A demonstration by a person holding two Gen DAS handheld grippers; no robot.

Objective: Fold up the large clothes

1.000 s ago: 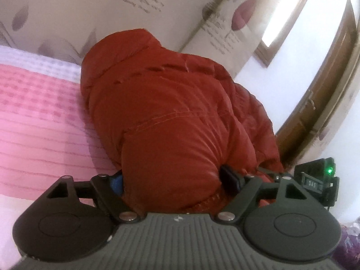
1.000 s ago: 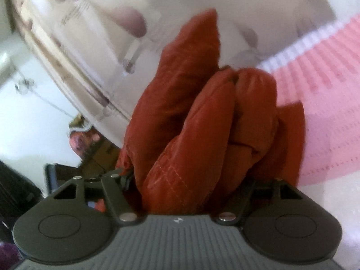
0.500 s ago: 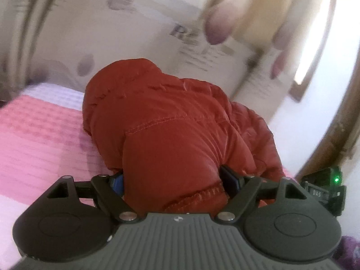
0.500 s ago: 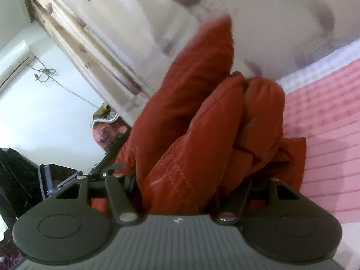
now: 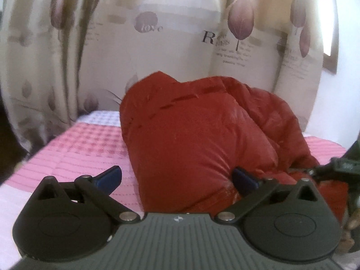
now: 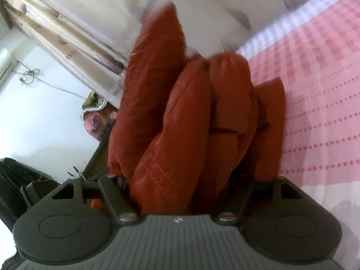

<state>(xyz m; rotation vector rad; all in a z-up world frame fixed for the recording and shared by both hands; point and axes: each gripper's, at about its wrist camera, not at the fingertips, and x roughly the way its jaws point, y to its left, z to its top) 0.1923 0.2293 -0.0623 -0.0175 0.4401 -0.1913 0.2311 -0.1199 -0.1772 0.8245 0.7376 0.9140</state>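
Observation:
A puffy red down jacket [image 5: 198, 135] lies bunched in thick folds on a pink checked bed cover [image 5: 74, 148]. My left gripper [image 5: 177, 177] is open: its left blue fingertip [image 5: 110, 176] stands clear of the jacket, and its right fingertip [image 5: 244, 178] touches the jacket's side. In the right wrist view the jacket [image 6: 189, 121] stands as several upright folds. My right gripper [image 6: 186, 189] is shut on the near ends of these folds, and its fingertips are hidden by the fabric.
A cream curtain with leaf prints and lettering [image 5: 225, 42] hangs behind the bed. The right gripper shows at the right edge of the left wrist view [image 5: 337, 166]. A white wall [image 6: 40, 117] and a flowered object [image 6: 94, 126] lie beyond the bed's edge.
My left gripper has opened and let go of the jacket; its left fingertip now stands free. Both cameras have swung, so the curtain now fills the background. The right gripper keeps its hold.

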